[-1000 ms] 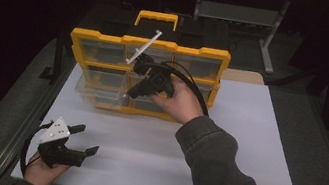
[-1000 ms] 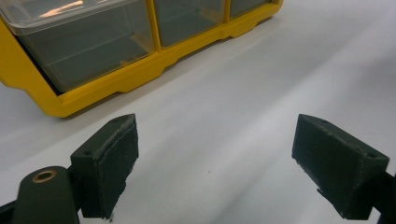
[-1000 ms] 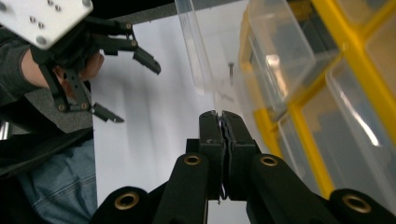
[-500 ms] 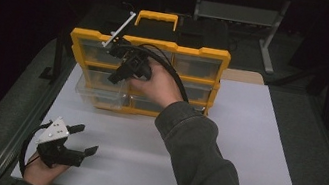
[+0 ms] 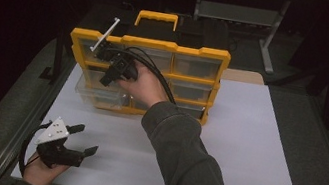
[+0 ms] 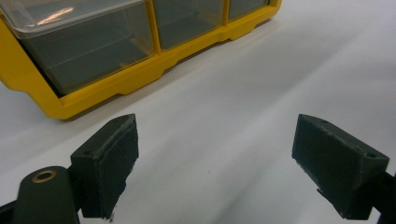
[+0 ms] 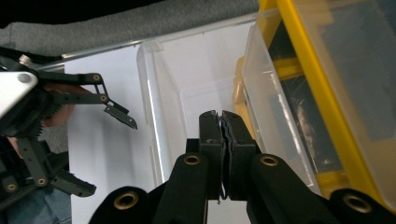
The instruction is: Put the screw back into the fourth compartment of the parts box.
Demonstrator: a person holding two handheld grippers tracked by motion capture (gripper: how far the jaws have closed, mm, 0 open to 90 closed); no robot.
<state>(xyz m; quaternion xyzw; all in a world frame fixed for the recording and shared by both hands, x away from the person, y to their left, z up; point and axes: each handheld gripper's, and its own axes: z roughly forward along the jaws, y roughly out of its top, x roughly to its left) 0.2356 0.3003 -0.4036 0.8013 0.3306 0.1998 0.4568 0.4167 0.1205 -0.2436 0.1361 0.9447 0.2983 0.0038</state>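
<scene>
Right gripper (image 7: 221, 122), jaws pressed together on something thin I cannot identify, held above the pulled-out clear drawer (image 7: 161, 116) of the yellow organizer (image 5: 199, 53) at the table's (image 5: 253, 153) far side; left gripper (image 5: 77, 140), jaws wide and empty, rests near the front-left corner

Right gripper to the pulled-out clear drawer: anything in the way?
Nothing visible. The right gripper, jaws shut, points straight into the open-topped clear drawer, with a clear gap between them. The left gripper rests apart, at the table's near edge.
</scene>
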